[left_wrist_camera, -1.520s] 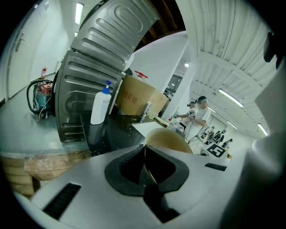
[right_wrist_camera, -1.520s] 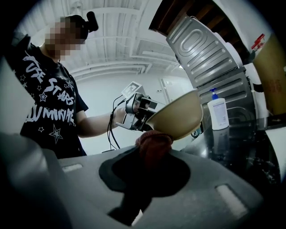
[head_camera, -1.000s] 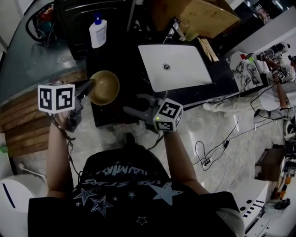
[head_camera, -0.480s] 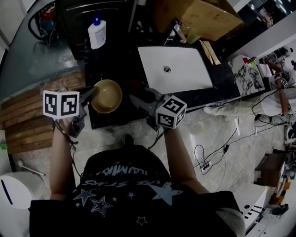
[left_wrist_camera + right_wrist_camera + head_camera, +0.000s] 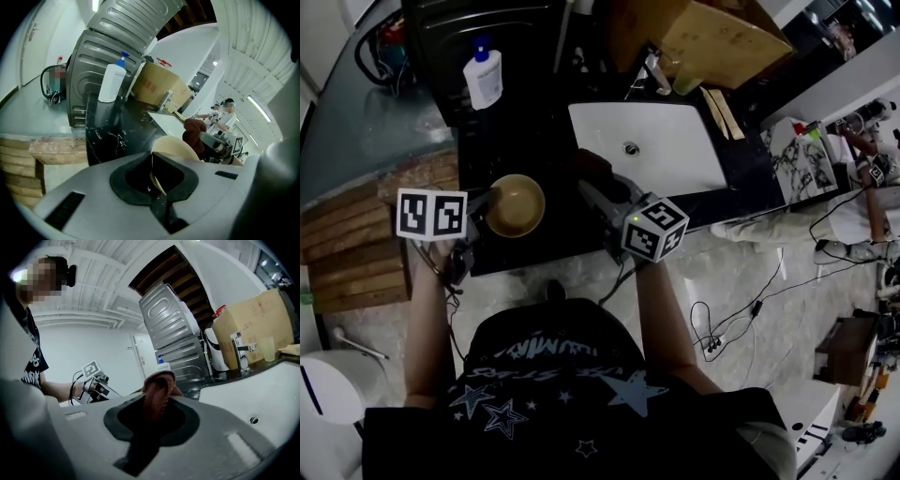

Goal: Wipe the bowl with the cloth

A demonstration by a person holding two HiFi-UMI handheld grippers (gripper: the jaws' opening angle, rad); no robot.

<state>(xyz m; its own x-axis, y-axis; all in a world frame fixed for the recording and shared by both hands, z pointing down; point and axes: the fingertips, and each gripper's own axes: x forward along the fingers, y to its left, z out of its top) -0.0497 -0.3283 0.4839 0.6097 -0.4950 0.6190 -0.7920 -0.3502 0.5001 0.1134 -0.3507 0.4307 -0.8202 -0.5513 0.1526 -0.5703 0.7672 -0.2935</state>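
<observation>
- On the black counter (image 5: 542, 246), at nine o'clock from the white sink (image 5: 675, 155), is the tan bowl (image 5: 515, 204), mouth up. I cannot tell whether it rests on the stone or hangs just clear.
- The left gripper (image 5: 154, 177) has its jaws nearly together, pinching the bowl's thin rim on its nine o'clock side in the head view.
- The right gripper (image 5: 156, 401) is clamped on the cloth (image 5: 158, 383), a dark red wad bulging past the jaw tips. It sits at three o'clock from the bowl, near but apart.
- The bowl looks stiff, light and smooth, so probably slippery and perhaps breakable. The rim pinch should steady it, though hard wiping could twist it loose.
- The cloth looks soft and limp, and the bunched end gives a padded face to press inside the bowl.
- A soap bottle (image 5: 482, 75) stands at twelve o'clock from the bowl, well apart. A faucet (image 5: 654, 67) and a cardboard box (image 5: 712, 33) are at about one o'clock.
- Nothing lies between cloth and bowl, but the counter's edge at six o'clock is close.
</observation>
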